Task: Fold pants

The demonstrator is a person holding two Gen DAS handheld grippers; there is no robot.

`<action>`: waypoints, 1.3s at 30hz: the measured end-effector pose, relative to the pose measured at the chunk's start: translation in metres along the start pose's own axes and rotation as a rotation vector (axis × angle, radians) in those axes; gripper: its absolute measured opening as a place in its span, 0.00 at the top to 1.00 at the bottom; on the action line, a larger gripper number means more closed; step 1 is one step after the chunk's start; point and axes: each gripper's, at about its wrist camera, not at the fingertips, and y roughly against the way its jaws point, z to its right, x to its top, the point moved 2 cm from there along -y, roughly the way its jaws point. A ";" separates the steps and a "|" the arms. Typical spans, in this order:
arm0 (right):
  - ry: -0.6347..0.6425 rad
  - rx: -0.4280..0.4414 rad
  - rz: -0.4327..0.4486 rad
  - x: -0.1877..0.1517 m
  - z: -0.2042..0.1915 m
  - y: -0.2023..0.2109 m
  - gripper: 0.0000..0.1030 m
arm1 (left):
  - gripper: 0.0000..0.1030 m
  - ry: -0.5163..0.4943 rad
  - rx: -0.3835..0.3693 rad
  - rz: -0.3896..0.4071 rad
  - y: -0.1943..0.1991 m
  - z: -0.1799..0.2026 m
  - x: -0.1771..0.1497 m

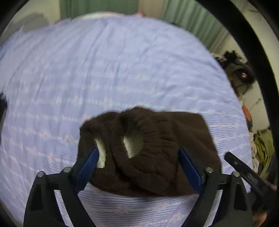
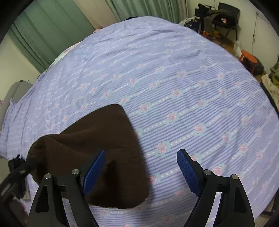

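In the left wrist view, the left gripper [image 1: 138, 158] hangs with its jaws spread wide, its blue pads [image 1: 88, 167] standing on either side of a bundle of dark brown pants [image 1: 157, 143] without pinching the cloth. The pants lie bunched on the bed [image 1: 104, 69], which is covered by a lilac striped sheet with rows of small pink roses; two ribbed cuffs face the camera, each showing a pale lining inside its opening. The left cuff sits just beside the left pad, and the rest of the fabric spreads flat toward the right. At the lower right edge of this view part of the other tool's black frame [image 1: 244, 171] reaches in beside the pants. Beyond the bed, green curtains [image 1: 191, 19] hang at the back, and a heap of clothes [image 1: 263, 145] lies at the far right. In the right wrist view, the right gripper [image 2: 141, 161] is likewise wide open and holds nothing; the pants [image 2: 104, 139] lie under and around its left pad, with a folded corner pointing away up the bed [image 2: 191, 78], while its right pad [image 2: 188, 171] hovers over bare sheet. A dark chair [image 2: 223, 15] draped with clothing stands in the far right corner, near an orange object [image 2: 249, 59] on the floor
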 end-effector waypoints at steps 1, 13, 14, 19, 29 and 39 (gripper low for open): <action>0.004 0.007 -0.004 -0.004 -0.002 -0.002 0.18 | 0.38 0.032 -0.009 -0.011 -0.005 -0.005 0.000; 0.119 0.112 -0.029 -0.032 -0.032 0.008 0.18 | 0.29 0.227 -0.090 -0.019 0.017 -0.083 -0.055; 0.133 0.103 -0.045 -0.037 -0.035 0.003 0.18 | 0.25 0.261 -0.114 -0.031 0.012 -0.088 -0.058; 0.139 0.105 -0.111 -0.051 -0.039 -0.017 0.18 | 0.25 0.423 -0.250 -0.065 -0.009 -0.103 -0.062; 0.145 0.133 -0.144 -0.064 -0.052 -0.019 0.18 | 0.69 0.301 -0.296 0.019 0.025 -0.086 -0.041; 0.259 0.122 -0.135 -0.072 -0.075 -0.013 0.18 | 0.29 0.451 -0.280 -0.075 -0.006 -0.133 -0.054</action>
